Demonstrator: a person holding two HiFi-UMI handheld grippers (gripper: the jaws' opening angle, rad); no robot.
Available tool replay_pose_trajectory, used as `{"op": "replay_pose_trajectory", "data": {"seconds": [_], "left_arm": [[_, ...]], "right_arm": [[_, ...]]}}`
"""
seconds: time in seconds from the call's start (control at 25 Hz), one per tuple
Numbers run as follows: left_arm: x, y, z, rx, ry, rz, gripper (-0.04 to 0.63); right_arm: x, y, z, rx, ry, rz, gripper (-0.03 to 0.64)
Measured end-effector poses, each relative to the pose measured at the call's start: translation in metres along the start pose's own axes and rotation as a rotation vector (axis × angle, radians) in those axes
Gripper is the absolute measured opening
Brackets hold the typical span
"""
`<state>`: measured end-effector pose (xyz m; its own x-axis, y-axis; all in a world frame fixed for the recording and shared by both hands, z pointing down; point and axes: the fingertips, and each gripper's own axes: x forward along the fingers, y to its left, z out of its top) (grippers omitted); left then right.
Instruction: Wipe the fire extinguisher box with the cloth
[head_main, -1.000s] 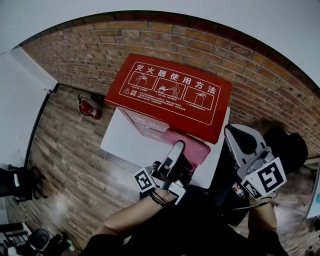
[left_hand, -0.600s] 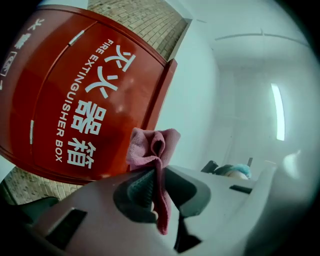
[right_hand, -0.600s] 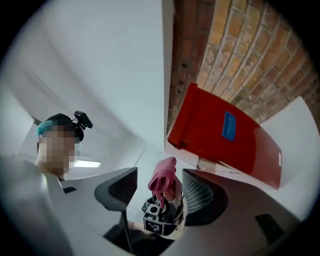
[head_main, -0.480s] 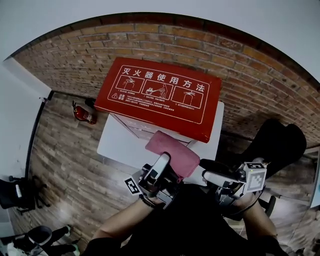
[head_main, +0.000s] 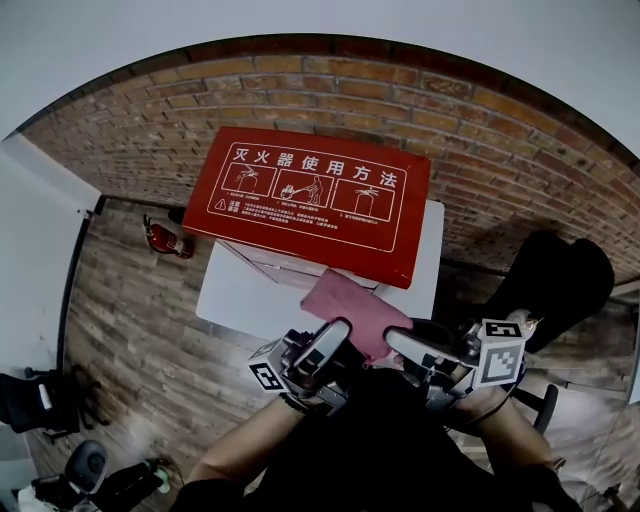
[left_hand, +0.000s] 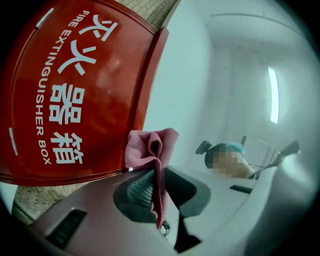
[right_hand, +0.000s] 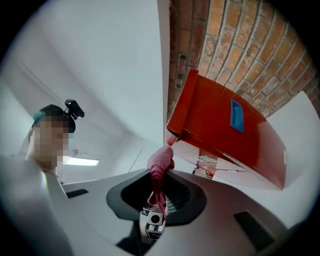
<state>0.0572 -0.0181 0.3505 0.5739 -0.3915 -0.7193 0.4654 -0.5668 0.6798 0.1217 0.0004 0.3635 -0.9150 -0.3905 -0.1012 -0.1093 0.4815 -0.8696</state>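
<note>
1. The fire extinguisher box (head_main: 320, 195) sits on a white stand (head_main: 235, 290) by the brick wall (head_main: 500, 130).
2. The pink cloth (head_main: 350, 310) hangs just before it.
3. The left gripper (head_main: 340, 328), tilted upward, pinches one cloth edge.
4. The right gripper (head_main: 398, 340), about level, has just been closing and clamps the other edge.

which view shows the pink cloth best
The head view: most of the cloth shows, spread before the fire extinguisher box. In the left gripper view the left gripper clamps just a bunched corner; in the right gripper view just a fold is pinched in the right gripper's jaws, which have just been closing.
</note>
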Motion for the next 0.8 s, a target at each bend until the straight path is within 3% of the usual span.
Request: {"op": "replay_pose_trajectory", "data": {"seconds": [0.16, 0.28, 0.56, 0.8], "left_arm": [[-0.004, -0.002, -0.003, 0.087, 0.097, 0.028, 0.058], [-0.010, -0.004, -0.008, 0.208, 0.230, 0.070, 0.066], [-0.046, 0.008, -0.025, 0.550, 0.622, 0.242, 0.138], [-0.096, 0.025, -0.023, 0.936, 0.998, 0.418, 0.163]], "right_arm": [[0.000, 0.011, 0.002, -0.159, 0.078, 0.001, 0.063], [0.001, 0.021, 0.001, -0.334, 0.176, -0.016, 0.060], [0.005, 0.028, 0.003, -0.645, 0.351, -0.068, 0.057], [0.002, 0.015, -0.015, -1.034, 0.676, -0.207, 0.057]]}}
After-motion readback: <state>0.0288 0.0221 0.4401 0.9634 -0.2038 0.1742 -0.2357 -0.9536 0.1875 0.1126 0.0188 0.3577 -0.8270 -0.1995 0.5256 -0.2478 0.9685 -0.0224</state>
